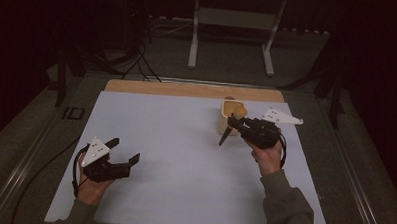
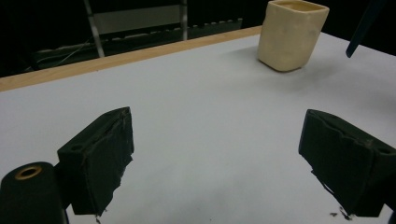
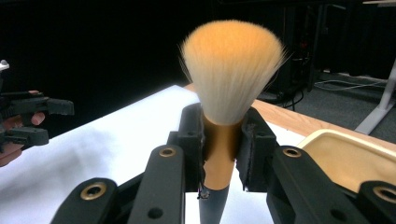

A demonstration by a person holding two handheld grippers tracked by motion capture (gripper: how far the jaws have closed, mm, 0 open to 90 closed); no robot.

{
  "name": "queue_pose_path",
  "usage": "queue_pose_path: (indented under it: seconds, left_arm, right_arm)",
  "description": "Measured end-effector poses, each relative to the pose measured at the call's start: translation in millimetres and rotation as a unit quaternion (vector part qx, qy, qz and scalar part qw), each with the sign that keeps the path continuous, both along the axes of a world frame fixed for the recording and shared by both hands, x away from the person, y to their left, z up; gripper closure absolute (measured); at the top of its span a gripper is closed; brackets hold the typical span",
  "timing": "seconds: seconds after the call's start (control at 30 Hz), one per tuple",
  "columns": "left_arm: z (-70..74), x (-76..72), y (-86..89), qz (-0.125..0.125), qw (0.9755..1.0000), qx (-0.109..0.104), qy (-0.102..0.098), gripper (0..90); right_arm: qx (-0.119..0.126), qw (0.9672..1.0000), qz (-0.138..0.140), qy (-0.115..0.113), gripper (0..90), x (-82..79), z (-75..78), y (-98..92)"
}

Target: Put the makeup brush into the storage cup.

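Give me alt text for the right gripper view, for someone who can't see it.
The right gripper is clamped on the gold ferrule of a makeup brush, whose fluffy orange-and-white bristles point up at the centre. Below lies a white table, with the rim of a cream cup at lower right. At far left, the left gripper stands open in the person's other hand.

Soft-bristled brush (image 3: 231,70) with glossy metallic collar, matt cream cup (image 2: 292,33), wooden table edge (image 2: 116,59)
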State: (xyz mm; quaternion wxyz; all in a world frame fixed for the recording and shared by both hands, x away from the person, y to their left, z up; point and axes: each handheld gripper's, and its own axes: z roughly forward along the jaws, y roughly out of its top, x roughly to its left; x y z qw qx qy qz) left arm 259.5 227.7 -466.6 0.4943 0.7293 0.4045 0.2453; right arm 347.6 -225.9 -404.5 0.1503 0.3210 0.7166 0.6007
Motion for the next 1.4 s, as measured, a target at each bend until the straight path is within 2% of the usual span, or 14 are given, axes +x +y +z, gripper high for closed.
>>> queue_pose_path:
  seconds: [0.9, 1.4]
  left_arm:
    - [0.2, -1.4, 6.6, 0.011, 0.9999, 0.000, -0.002, 10.6]
    - [0.2, -1.4, 8.0, 0.012, 0.9999, 0.000, -0.003, 10.0]
  right_arm:
    - [-0.017, 0.9995, -0.024, -0.010, 73.5, 21.5, 17.2, -1.9]
    - [-0.012, 0.9990, -0.042, -0.012, 73.5, 31.5, 23.4, -3.7]
